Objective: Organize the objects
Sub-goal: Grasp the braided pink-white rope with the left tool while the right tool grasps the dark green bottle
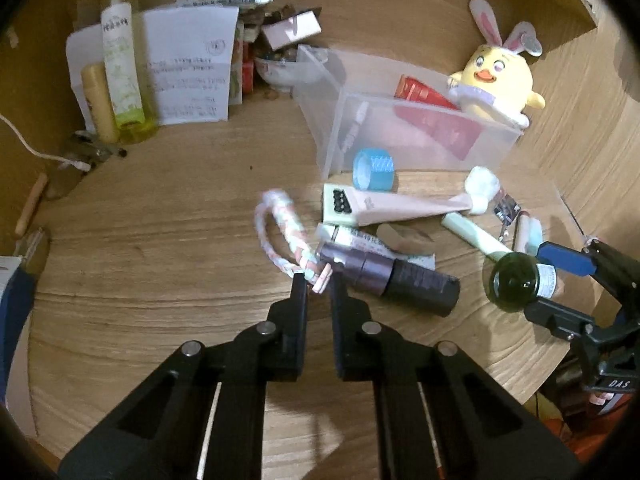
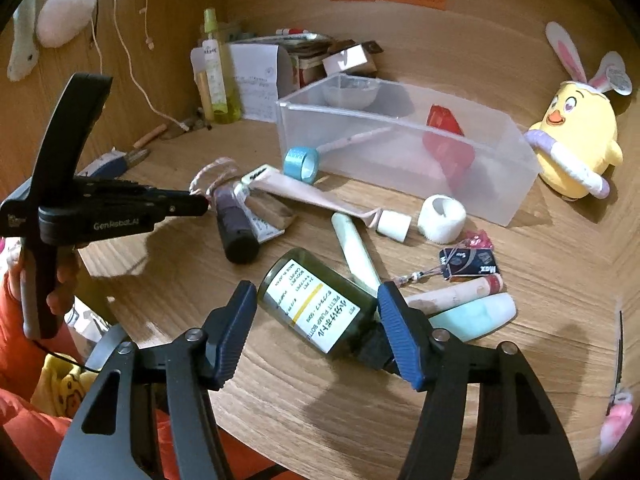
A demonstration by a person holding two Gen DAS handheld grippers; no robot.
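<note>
We see our left tongs (image 1: 319, 280) pinched narrow on the end of a pink-and-white braided cord (image 1: 286, 222), whose loop lies on the wooden table (image 1: 160, 260) and runs up and away from the fingertips, toward the upper left in the left wrist view. Just to the right of that pinch lies a dark purple bottle (image 1: 394, 280), on its side, its long axis slanting from the tongs down to the right.

Our right tongs (image 2: 316, 306) stand partly open around a dark green bottle (image 2: 316, 300) with a white label. The bottle lies on its side on the table, its long axis slanting from upper left to lower right in the right wrist view, base toward the upper left and dark cap end down by the right blue finger (image 2: 400, 332). That finger looks to be at the bottle; the left finger stands a little off it, so we cannot tell that the bottle is truly clamped.

Beyond both sits a clear plastic bin (image 2: 500, 184), with a blue tape roll (image 2: 302, 162) just beside its near corner and a yellow plush chick (image 2: 580, 136) to its right.
</note>
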